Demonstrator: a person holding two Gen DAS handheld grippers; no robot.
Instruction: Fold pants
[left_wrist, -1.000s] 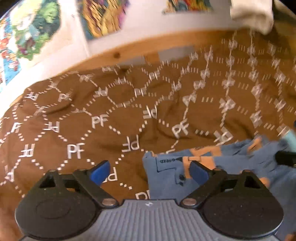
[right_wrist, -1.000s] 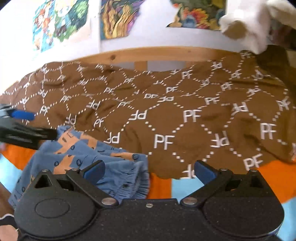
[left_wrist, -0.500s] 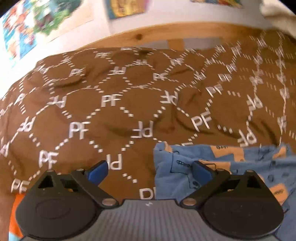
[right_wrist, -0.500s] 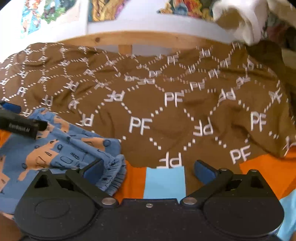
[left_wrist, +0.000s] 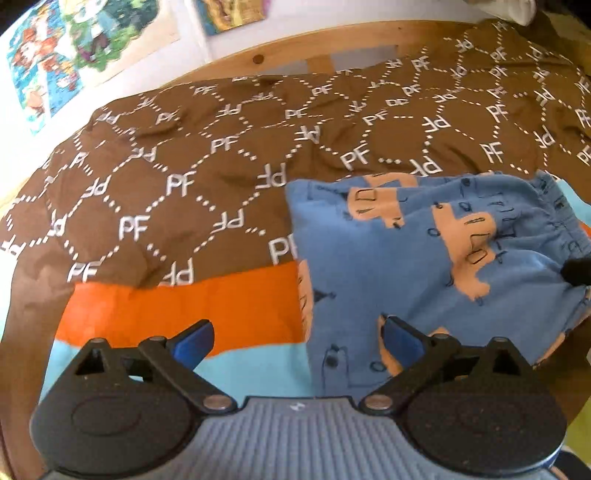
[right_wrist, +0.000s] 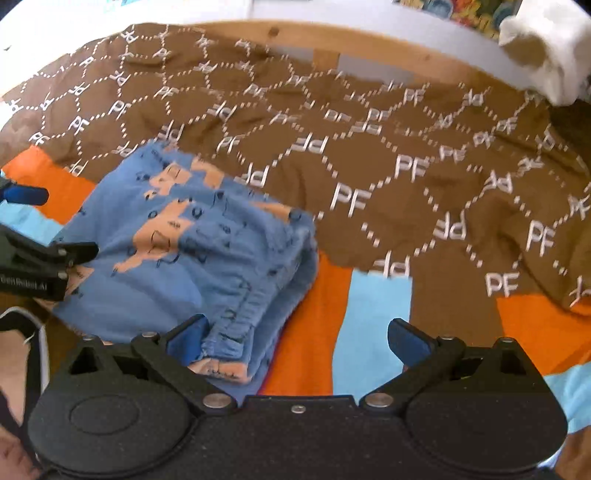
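The pants (left_wrist: 424, 258) lay folded into a compact blue bundle on the bed, just ahead of both my grippers, partly on the brown PF-lettered blanket (left_wrist: 221, 177) and partly on the orange and light-blue sheet (left_wrist: 177, 310) beneath it. From my left gripper (left_wrist: 297, 338) the bundle sat ahead and to the right, its long axis running across my view from left to right; the gathered waistband pointed away to the right, toward my other hand. From my right gripper (right_wrist: 297, 338) the same pants (right_wrist: 192, 243) sat ahead and to the left, the elastic waistband edge nearest me and just beside my left finger, the folded end pointing away toward the blanket (right_wrist: 406, 166).

My left gripper's jaws were opening, already spread wide. Its right finger overlapped the near corner of the cloth in view, but nothing was pinched. My right gripper stood wide open too, holding nothing, with bare sheet (right_wrist: 376, 317) between its pads.

I could not tell how many layers the bundle had, since the folds hid the legs entirely. The near edge of the pants was cut off behind my left gripper's body. The blanket lettering farther off was blurred. My left gripper (right_wrist: 59, 225) showed only partly at the edge of the right view.
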